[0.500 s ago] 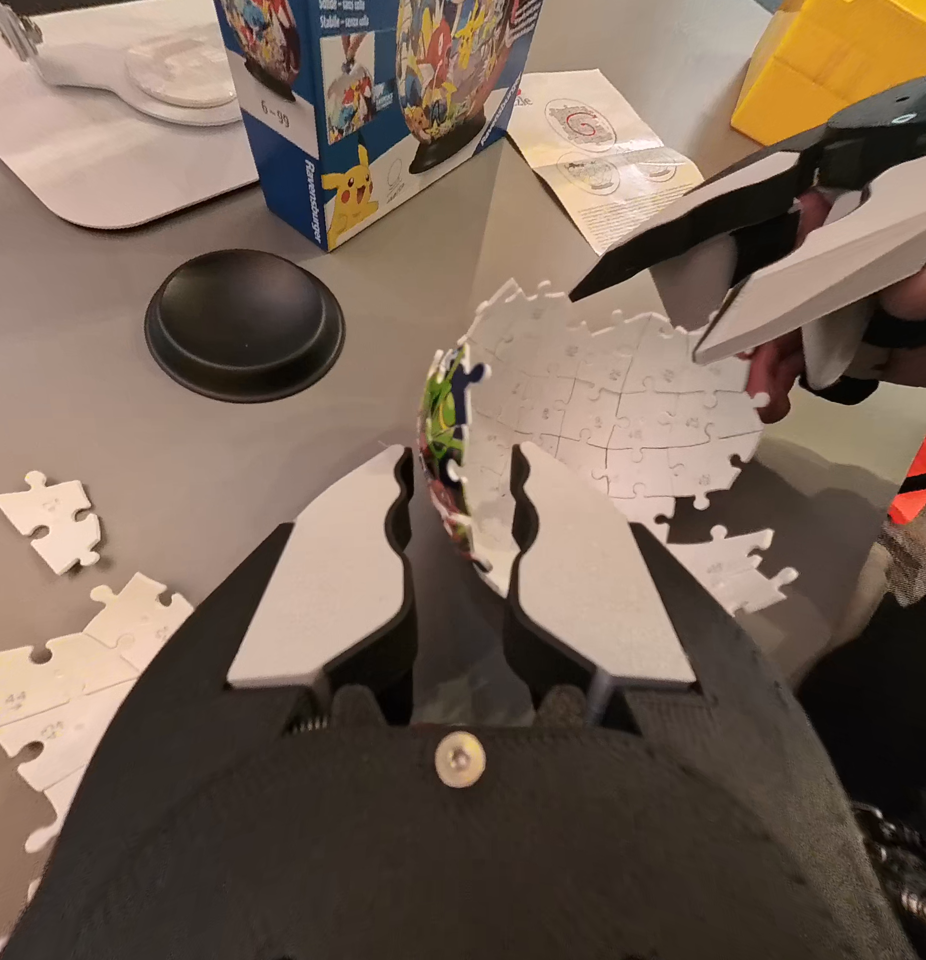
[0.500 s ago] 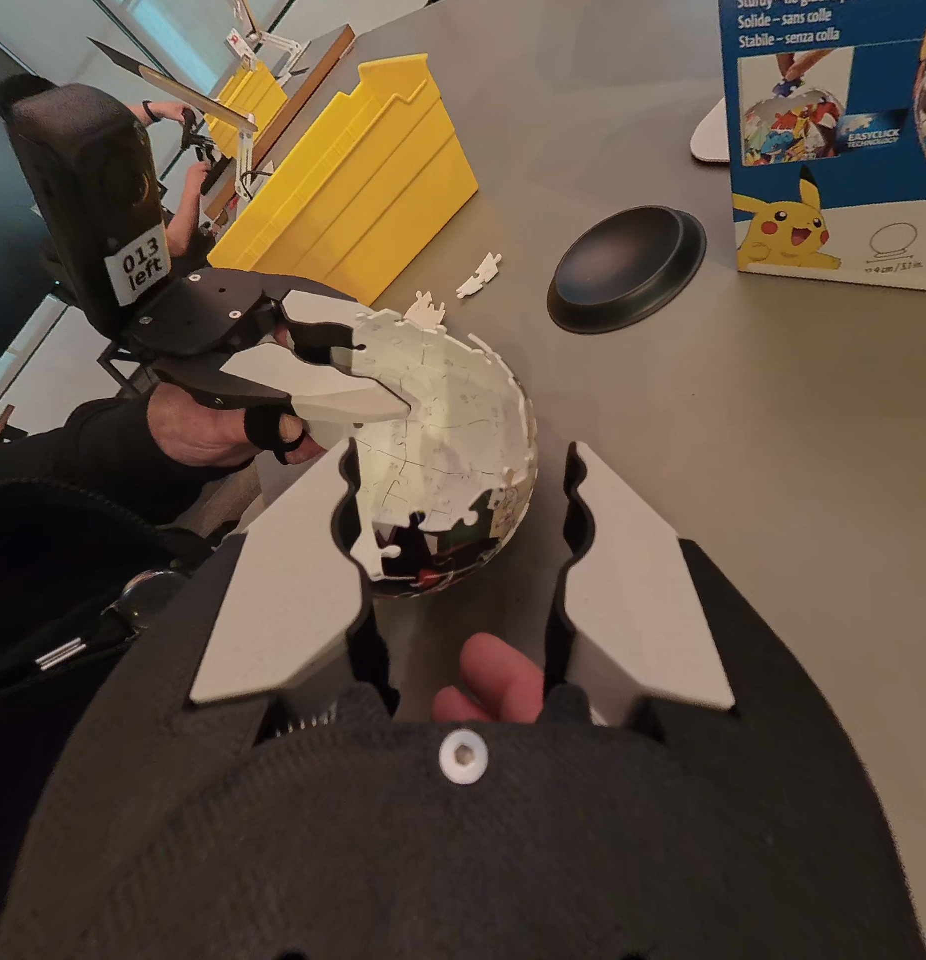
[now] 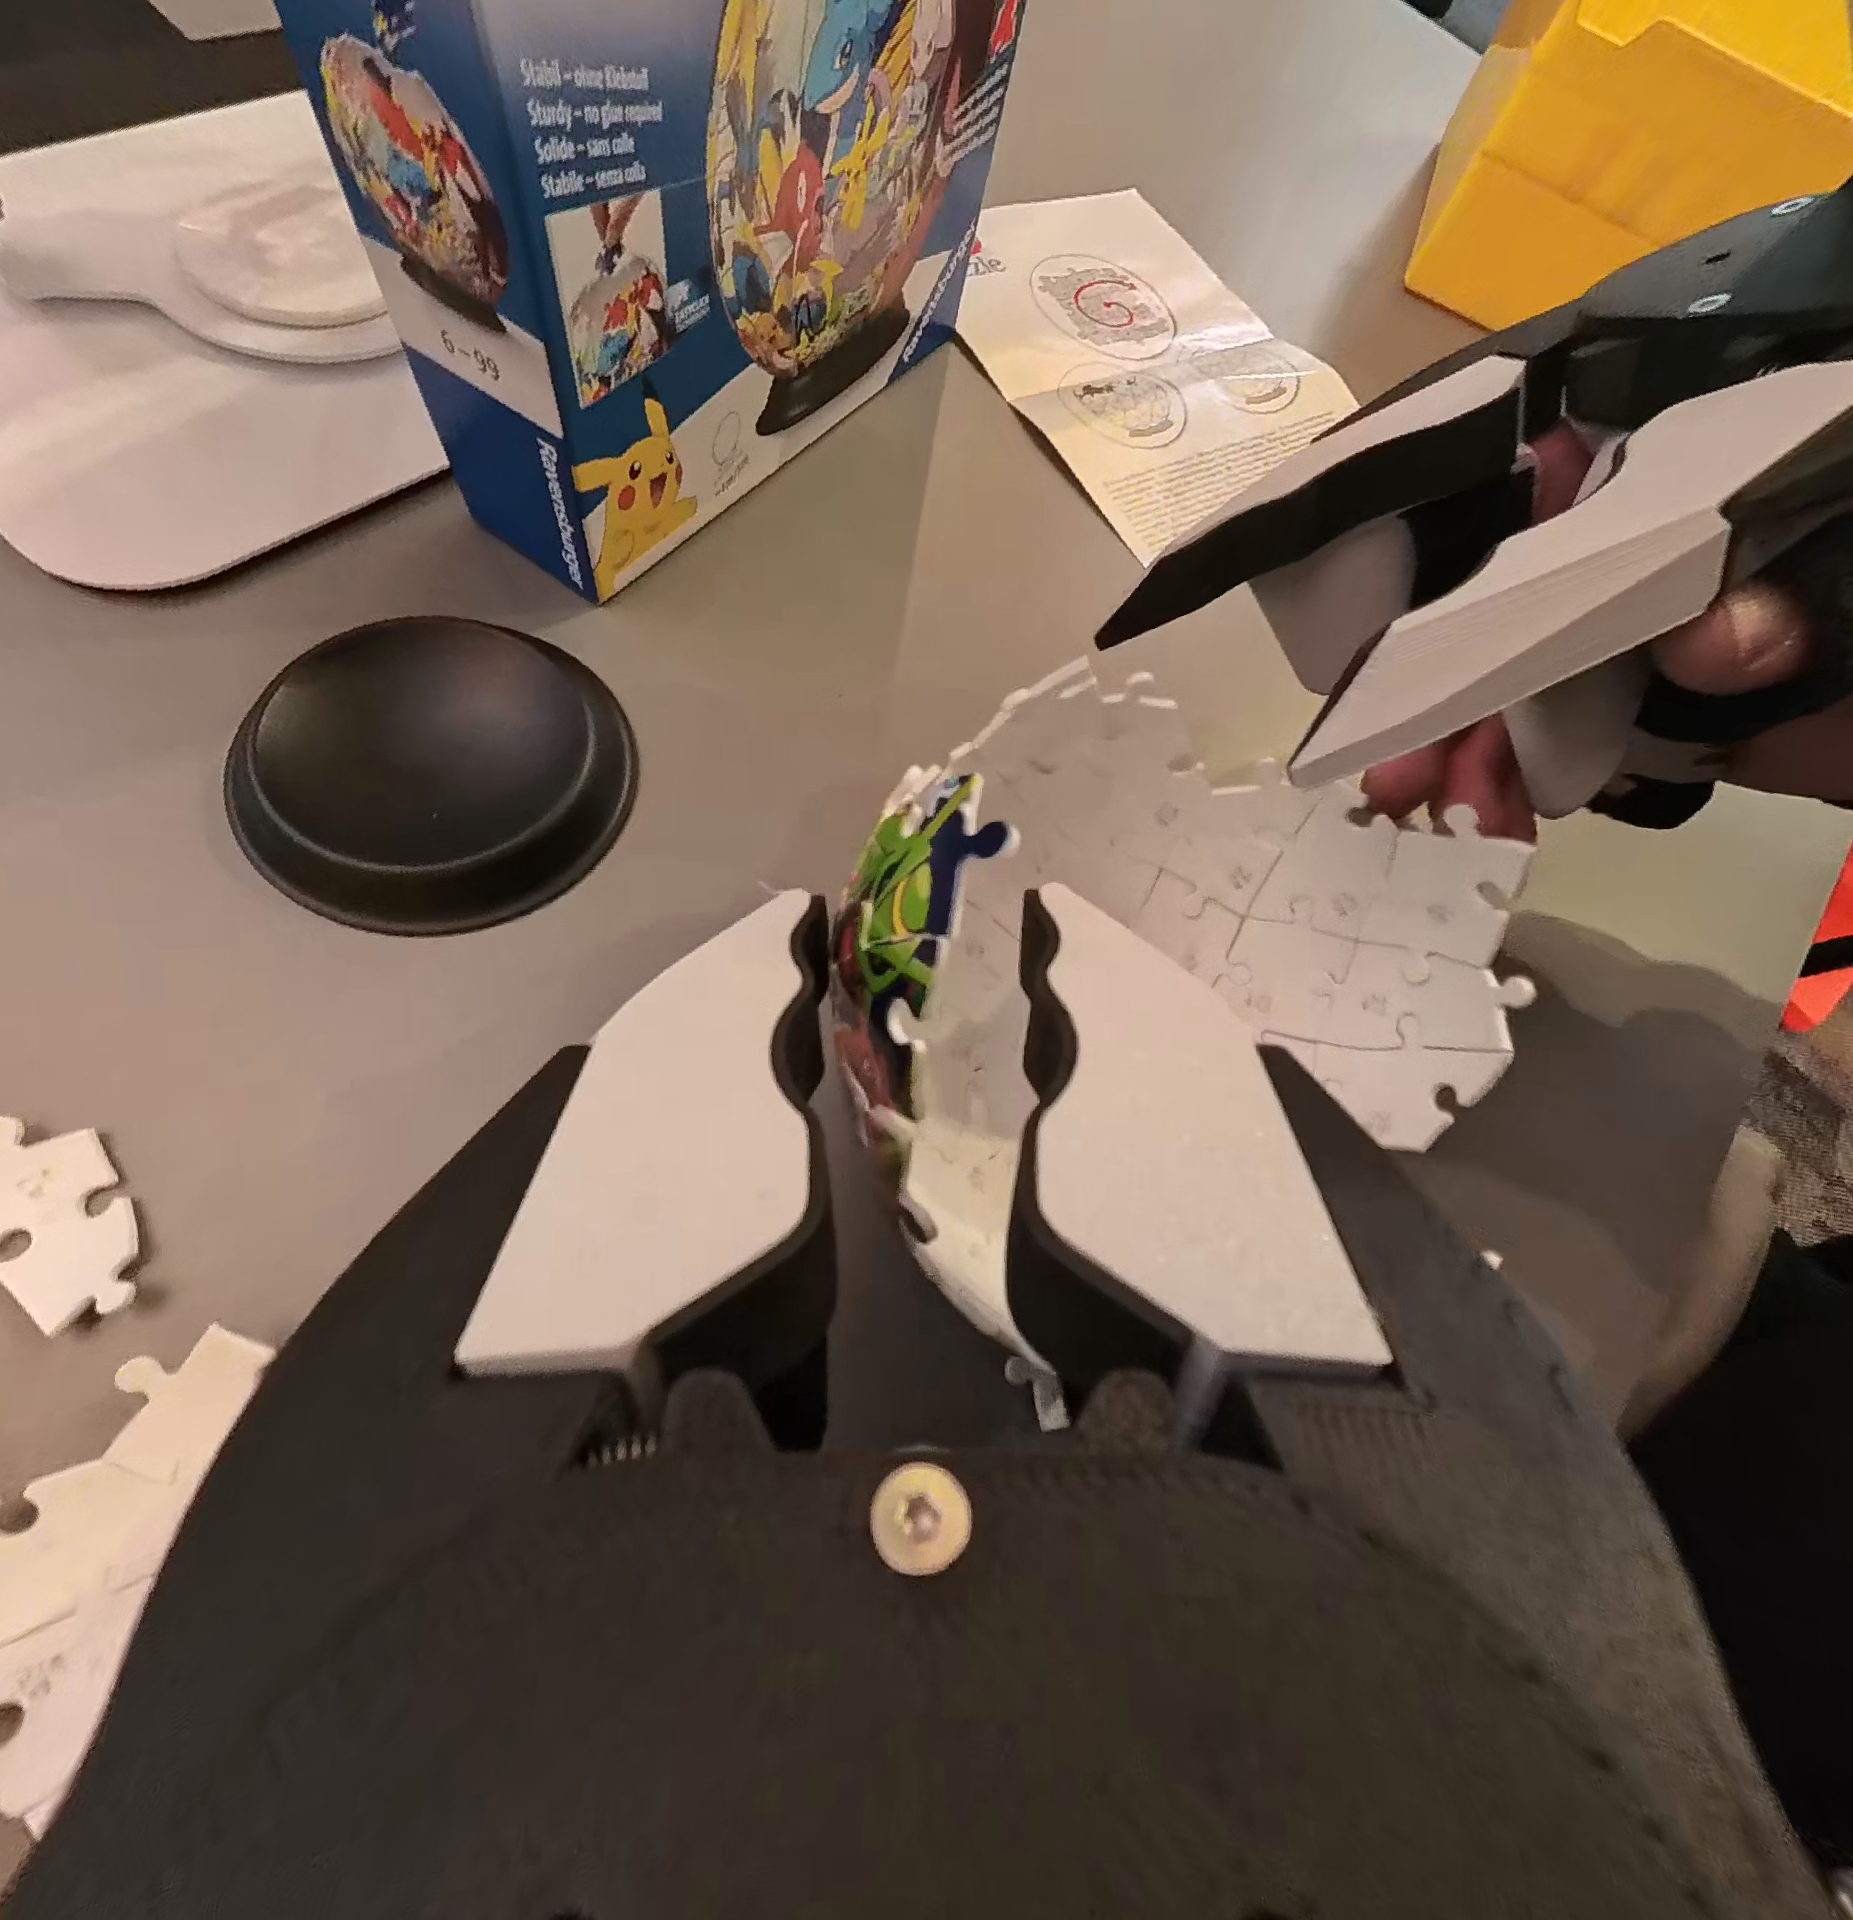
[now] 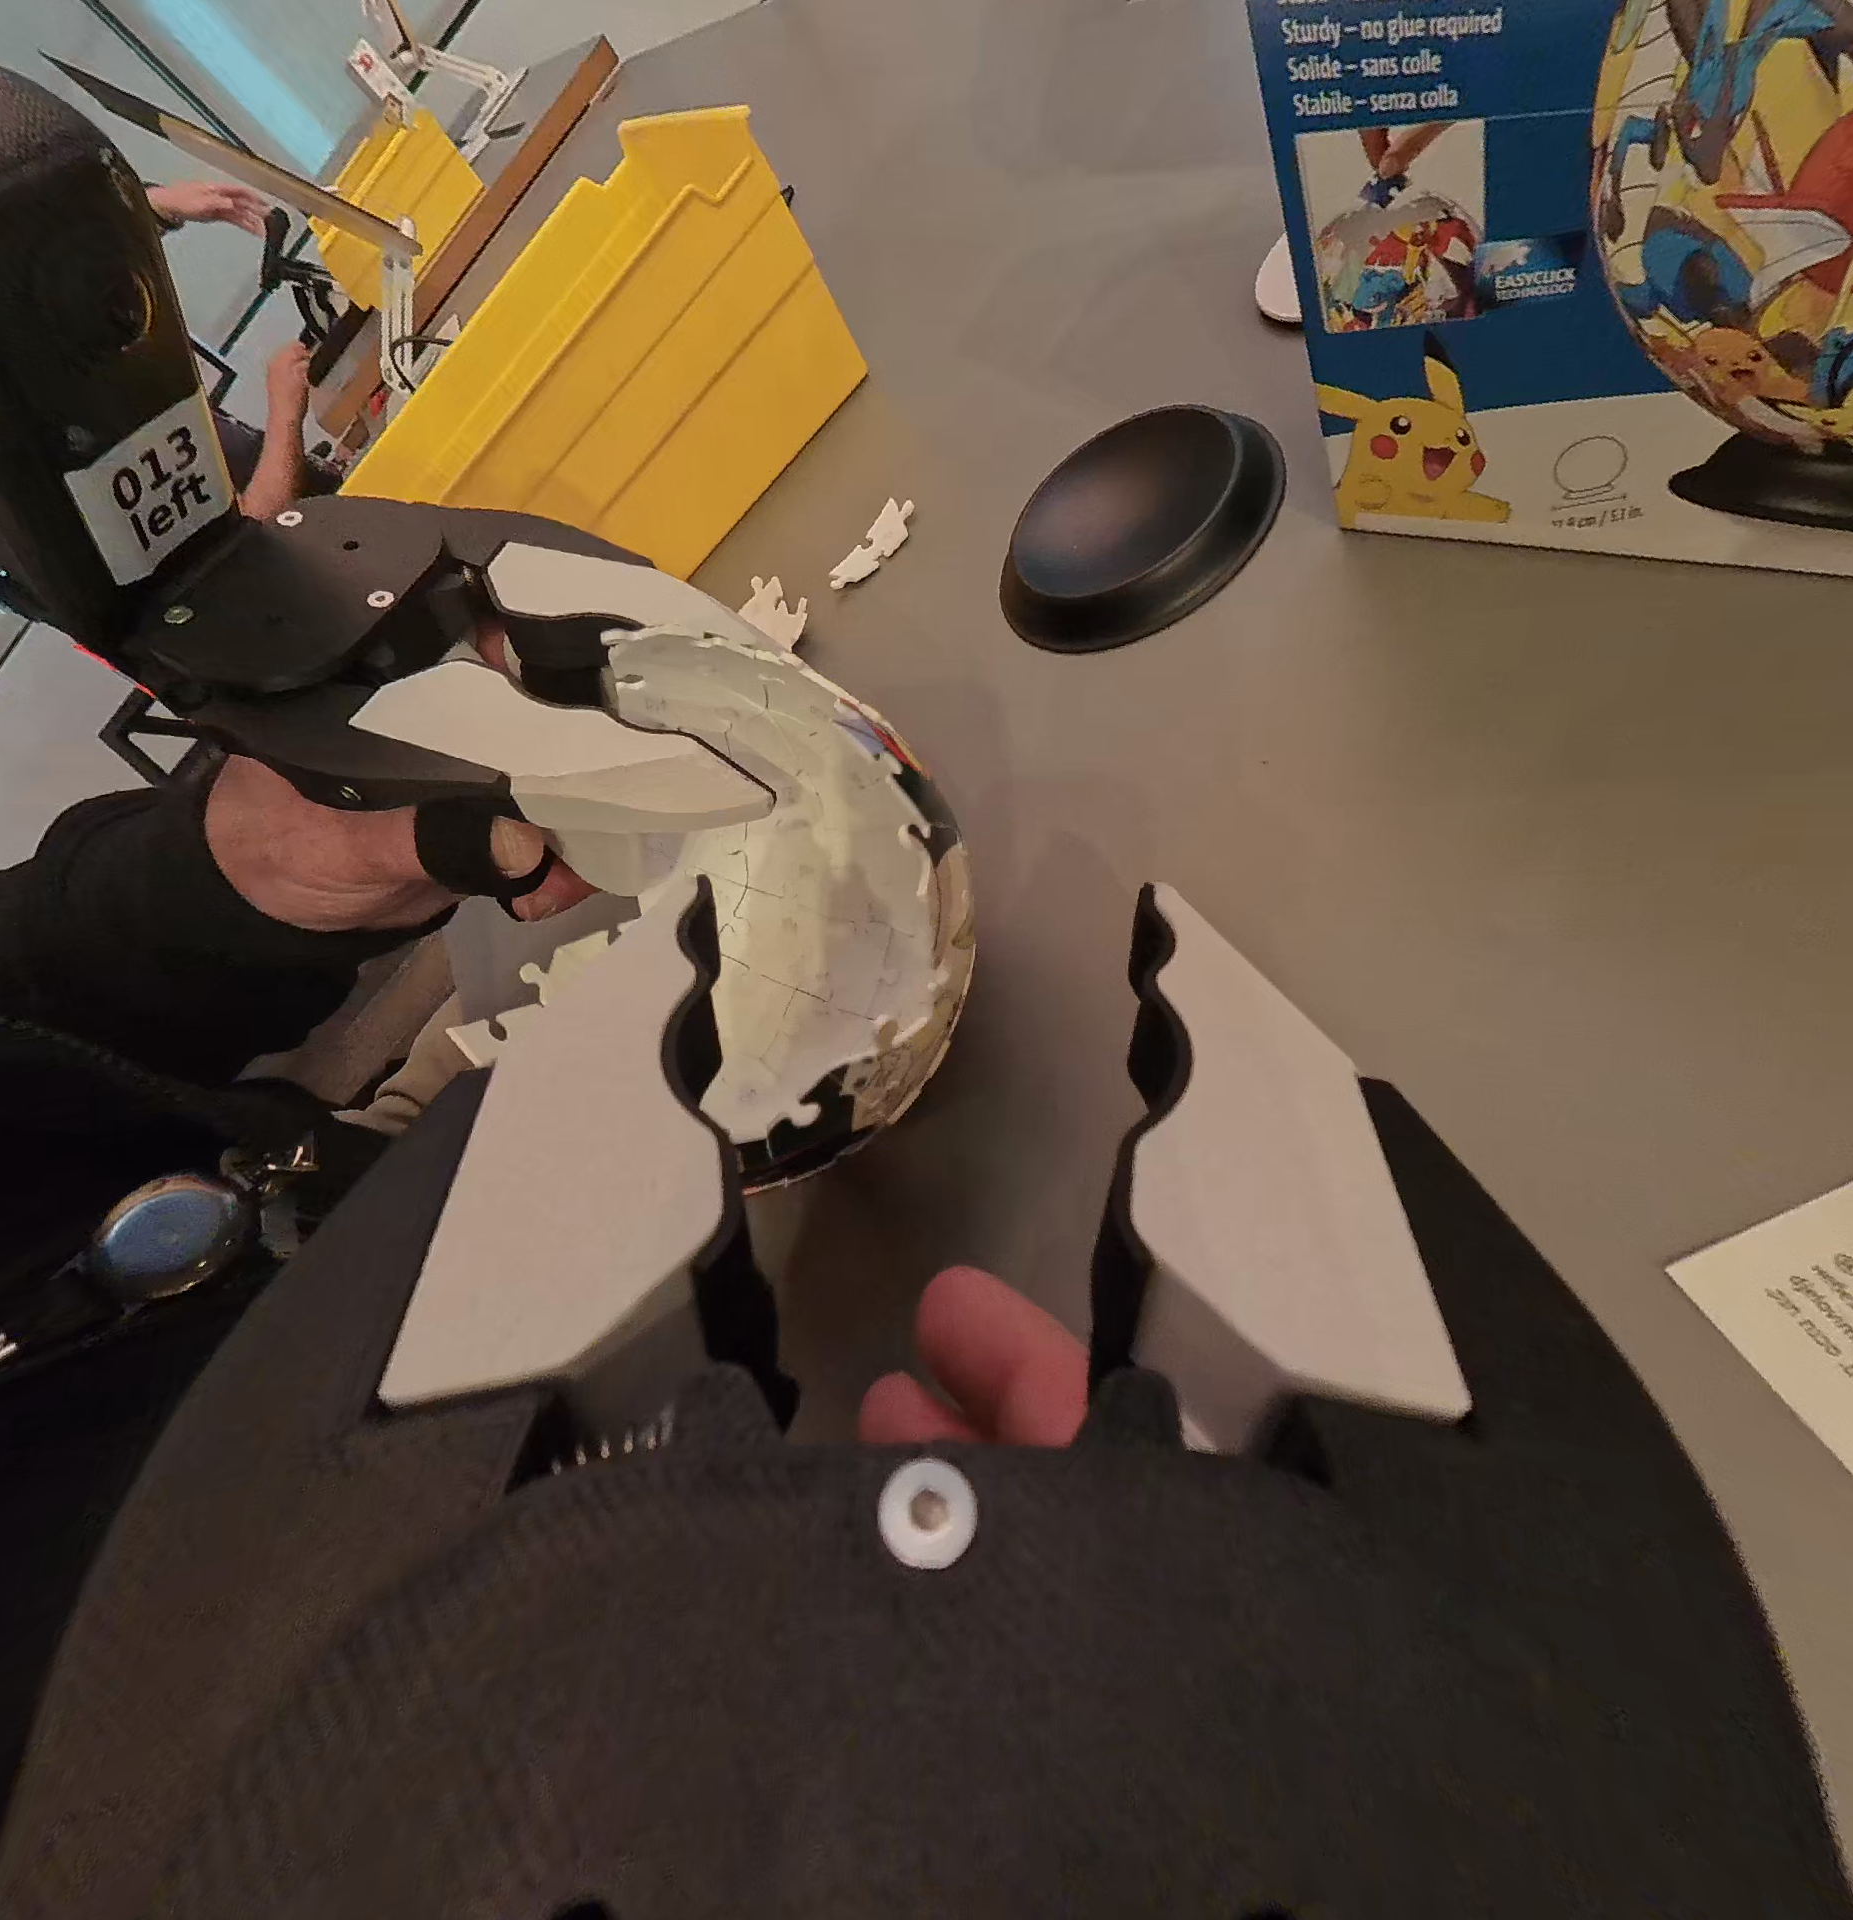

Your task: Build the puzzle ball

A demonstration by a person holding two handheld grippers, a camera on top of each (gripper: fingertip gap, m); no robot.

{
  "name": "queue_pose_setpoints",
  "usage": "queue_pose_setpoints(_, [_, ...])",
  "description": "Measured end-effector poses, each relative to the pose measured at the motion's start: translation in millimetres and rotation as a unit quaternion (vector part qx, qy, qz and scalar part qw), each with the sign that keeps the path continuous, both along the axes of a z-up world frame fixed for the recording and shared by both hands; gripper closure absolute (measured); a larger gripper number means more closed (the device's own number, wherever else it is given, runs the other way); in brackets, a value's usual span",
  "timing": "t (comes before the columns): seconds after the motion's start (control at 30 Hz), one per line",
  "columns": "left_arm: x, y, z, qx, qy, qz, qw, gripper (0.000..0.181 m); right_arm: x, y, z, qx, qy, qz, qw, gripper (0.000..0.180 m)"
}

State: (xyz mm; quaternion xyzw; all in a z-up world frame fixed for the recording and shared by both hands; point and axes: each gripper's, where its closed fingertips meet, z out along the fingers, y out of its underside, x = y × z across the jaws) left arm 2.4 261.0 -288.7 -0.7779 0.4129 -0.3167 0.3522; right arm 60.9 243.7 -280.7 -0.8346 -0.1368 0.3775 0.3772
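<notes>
The half-built puzzle ball (image 3: 1317, 935) is a curved shell, white inside and printed outside, resting on the grey table. My left gripper (image 3: 922, 914) is shut on the shell's rim, one finger inside and one outside. It also shows in the right wrist view (image 4: 693, 717), gripping the top rim of the ball (image 4: 839, 935). My right gripper (image 4: 922, 899) is open and empty, with the ball just beyond and partly behind its left finger. In the left wrist view the right gripper (image 3: 1202, 707) hovers over the far rim.
A black round stand (image 3: 428, 769) sits left of the ball, with the blue puzzle box (image 3: 641, 260) behind it. A leaflet (image 3: 1161, 364) and a yellow bin (image 3: 1628, 156) lie beyond. Loose white pieces (image 3: 49, 1216) lie at the near left. A white board (image 3: 174, 468) is at the far left.
The ball sits further left between the right gripper's fingers than before. The left gripper keeps its hold on the rim. The right gripper stays open.
</notes>
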Motion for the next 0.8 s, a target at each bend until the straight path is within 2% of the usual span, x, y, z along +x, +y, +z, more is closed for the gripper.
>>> queue_pose_setpoints(0.53, [21,9,2,0.024,0.009,-0.043,0.999,0.146,7,0,-3,0.001,-0.015,-0.006,1.000,0.101])
queue_pose_setpoints(0.8, [10,10,12,0.035,0.029,-0.076,0.996,0.131,4,-1,-6,0.000,-0.021,-0.001,1.000,0.101])
